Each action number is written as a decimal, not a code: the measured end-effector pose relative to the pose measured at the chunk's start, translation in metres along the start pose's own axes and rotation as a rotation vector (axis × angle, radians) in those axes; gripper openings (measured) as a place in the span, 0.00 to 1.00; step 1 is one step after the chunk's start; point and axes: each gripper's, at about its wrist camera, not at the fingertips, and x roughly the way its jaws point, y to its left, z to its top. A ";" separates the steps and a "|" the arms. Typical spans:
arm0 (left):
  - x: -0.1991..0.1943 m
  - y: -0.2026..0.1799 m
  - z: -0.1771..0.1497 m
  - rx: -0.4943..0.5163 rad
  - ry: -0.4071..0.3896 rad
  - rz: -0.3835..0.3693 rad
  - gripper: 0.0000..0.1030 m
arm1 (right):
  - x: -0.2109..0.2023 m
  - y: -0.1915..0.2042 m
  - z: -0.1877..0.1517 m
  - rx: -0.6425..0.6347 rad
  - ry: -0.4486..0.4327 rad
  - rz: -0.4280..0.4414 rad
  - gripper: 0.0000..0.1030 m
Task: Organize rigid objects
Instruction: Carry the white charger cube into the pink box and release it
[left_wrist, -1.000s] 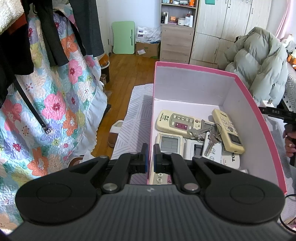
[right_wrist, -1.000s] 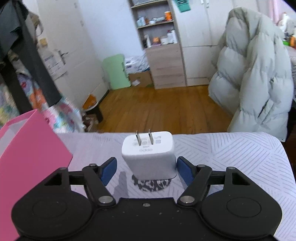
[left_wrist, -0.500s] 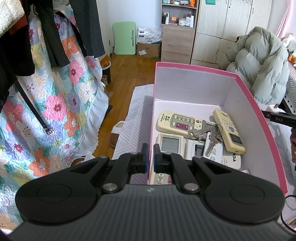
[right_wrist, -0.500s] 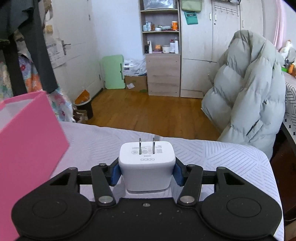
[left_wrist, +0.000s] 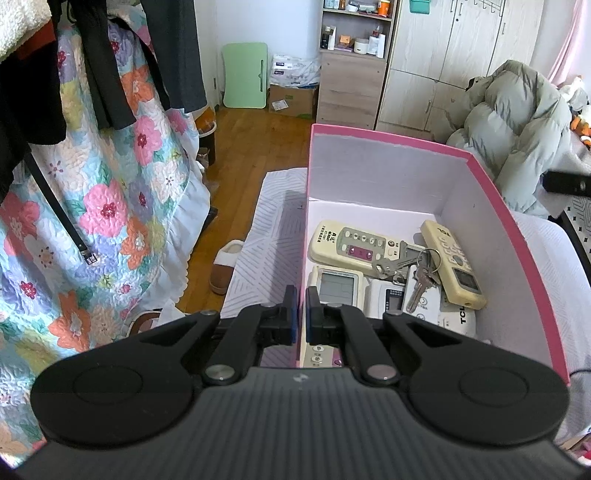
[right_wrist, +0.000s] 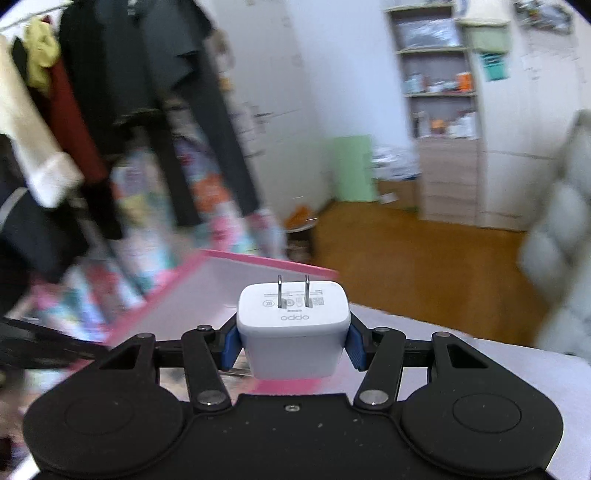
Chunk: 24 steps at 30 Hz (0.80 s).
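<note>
both jaws clamped: left gripper (left_wrist: 301, 319) pinching pink box (left_wrist: 517, 236) wall, right gripper (right_wrist: 293, 345) gripping charger (right_wrist: 293, 328).

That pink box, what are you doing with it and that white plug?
The left gripper pinches the near wall of the pink box, its jaws shut on the edge. Inside lie remotes and a bunch of keys. The right gripper holds a white charger plug, prongs up, beside the box.
</note>
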 end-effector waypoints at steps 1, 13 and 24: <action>0.000 -0.001 -0.001 -0.001 0.001 0.000 0.03 | 0.006 0.006 0.005 0.003 0.024 0.032 0.58; -0.001 0.000 -0.001 -0.011 -0.004 -0.012 0.03 | 0.162 0.069 0.025 -0.234 0.410 -0.062 0.58; -0.001 0.001 -0.003 0.002 -0.009 -0.026 0.03 | 0.212 0.042 0.021 -0.140 0.575 -0.140 0.59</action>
